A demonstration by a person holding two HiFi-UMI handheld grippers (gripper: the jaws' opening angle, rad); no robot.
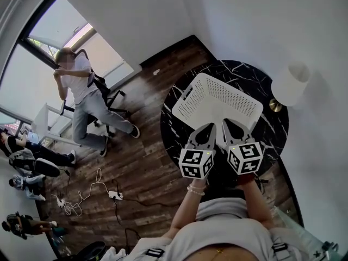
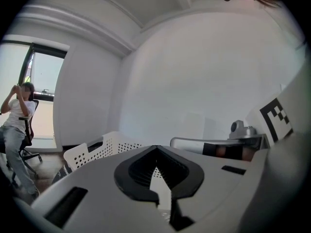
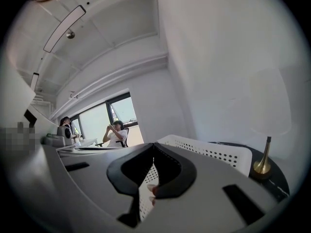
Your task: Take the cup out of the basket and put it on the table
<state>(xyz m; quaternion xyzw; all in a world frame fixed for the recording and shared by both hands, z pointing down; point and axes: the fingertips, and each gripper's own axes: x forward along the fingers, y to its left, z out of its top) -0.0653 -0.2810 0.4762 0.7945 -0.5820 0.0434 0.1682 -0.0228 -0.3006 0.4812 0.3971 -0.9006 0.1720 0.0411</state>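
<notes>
The left gripper (image 1: 211,126), jaws clenched on nothing, hovers at the near rim of the white perforated basket (image 1: 217,99) on the black marble table (image 1: 244,72), probably poised to reach in. The right gripper (image 1: 227,123) just beside it is also clenched and empty. The cup shows in no view, so I cannot place it, and no writing is readable, only square markers on the 2 cubes
</notes>
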